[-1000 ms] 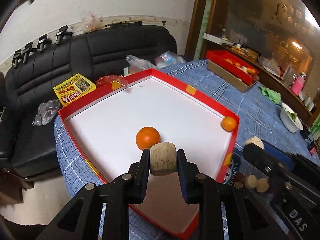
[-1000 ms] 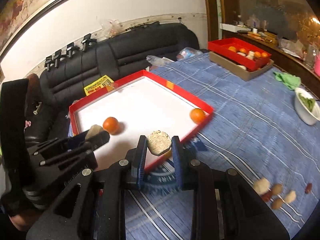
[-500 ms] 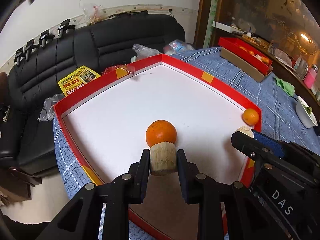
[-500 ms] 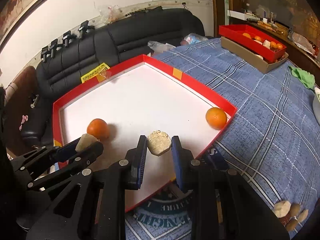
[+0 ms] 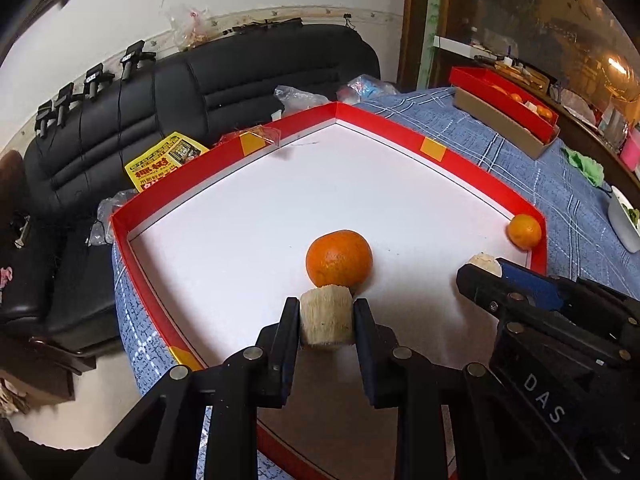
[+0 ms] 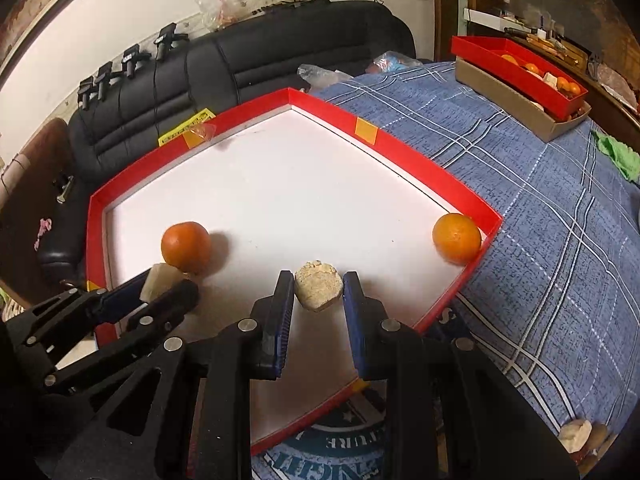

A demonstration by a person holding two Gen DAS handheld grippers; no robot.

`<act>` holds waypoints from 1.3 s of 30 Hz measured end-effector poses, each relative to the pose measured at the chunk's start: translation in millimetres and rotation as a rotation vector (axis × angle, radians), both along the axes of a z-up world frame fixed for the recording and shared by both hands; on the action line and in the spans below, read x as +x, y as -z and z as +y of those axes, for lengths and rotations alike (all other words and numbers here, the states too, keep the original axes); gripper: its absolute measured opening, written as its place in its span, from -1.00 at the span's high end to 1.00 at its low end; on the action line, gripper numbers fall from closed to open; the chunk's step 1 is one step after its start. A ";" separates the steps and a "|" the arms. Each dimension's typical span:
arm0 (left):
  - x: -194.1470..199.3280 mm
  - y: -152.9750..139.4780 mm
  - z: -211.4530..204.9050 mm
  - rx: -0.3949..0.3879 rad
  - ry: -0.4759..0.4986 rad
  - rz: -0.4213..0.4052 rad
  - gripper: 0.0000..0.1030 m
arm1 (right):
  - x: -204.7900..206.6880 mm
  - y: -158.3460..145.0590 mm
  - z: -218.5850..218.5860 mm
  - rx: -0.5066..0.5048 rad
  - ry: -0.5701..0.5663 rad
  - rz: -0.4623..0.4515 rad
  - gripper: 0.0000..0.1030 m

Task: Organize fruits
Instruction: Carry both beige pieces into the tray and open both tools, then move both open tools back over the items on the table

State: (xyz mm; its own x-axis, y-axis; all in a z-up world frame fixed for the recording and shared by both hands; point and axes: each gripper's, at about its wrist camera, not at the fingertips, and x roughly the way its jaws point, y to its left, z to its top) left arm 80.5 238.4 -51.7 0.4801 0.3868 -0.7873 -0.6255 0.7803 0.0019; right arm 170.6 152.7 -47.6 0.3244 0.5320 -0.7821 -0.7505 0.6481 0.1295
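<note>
A large red-rimmed tray with a white floor lies on the blue plaid table; it also shows in the right wrist view. My left gripper is shut on a pale beige fibrous chunk, held over the tray just in front of an orange. My right gripper is shut on a rough beige lump over the tray's near part. A second orange rests in the tray's right corner; it also shows in the left wrist view. The first orange lies left, beside the left gripper.
A smaller red tray of fruit on a cardboard box stands at the far right. Loose beige pieces lie on the cloth at lower right. A green cloth and a white bowl are on the right. A black sofa is behind.
Both grippers have moved forward over the tray with their pieces held. The left one has come up close behind the orange; the right one has crossed the rim.
</note>
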 end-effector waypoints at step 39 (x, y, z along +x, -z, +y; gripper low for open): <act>-56.4 -64.8 -77.8 0.053 0.149 -0.295 -0.62 | -47.7 -66.8 -200.4 0.112 0.314 -0.149 -0.63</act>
State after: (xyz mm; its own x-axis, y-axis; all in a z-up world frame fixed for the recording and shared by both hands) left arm 24.1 160.6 13.1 0.7390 0.3318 -0.5863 -0.4837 0.8671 -0.1190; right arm 122.9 -47.7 19.1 0.5915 0.4684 -0.6563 -0.5331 0.8378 0.1174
